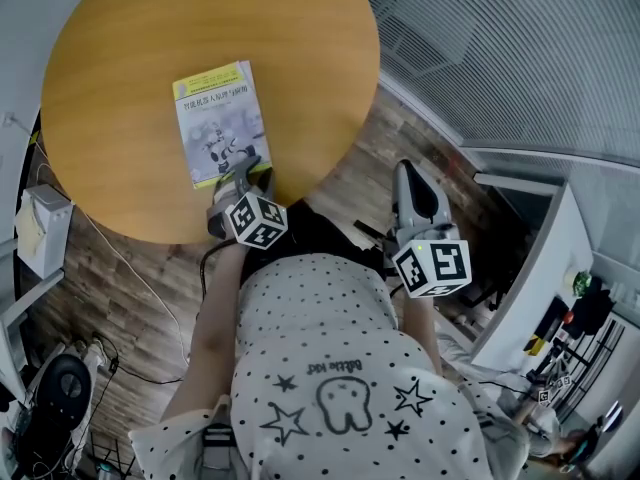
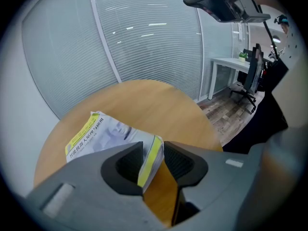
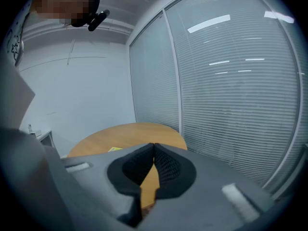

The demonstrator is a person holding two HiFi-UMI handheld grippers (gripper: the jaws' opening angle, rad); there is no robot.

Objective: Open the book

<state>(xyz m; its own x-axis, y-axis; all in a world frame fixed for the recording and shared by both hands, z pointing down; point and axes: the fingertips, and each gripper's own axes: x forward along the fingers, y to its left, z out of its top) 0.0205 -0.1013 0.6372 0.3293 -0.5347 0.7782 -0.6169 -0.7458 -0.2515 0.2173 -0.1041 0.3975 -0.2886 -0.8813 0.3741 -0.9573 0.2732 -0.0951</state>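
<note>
A thin paperback book point(image 1: 218, 123) with a pale cover and yellow-green bands lies closed on the round wooden table point(image 1: 120, 58). My left gripper point(image 1: 246, 176) is at the book's near right corner. In the left gripper view the corner of the book point(image 2: 150, 159) curls up and slants across the gap between the jaws. It leans on the left pad point(image 2: 126, 170), and the jaws stand apart, wider than the cover is thick. My right gripper point(image 1: 408, 176) hovers off the table's edge over the floor. Its pads point(image 3: 162, 163) are shut together on nothing.
The table's near edge lies just under my left gripper. Glass walls with blinds point(image 1: 520, 58) run along the right. A white desk point(image 2: 231, 64) and an office chair point(image 2: 251, 76) stand beyond the table. Cables and a floor box point(image 1: 60, 388) lie at the lower left.
</note>
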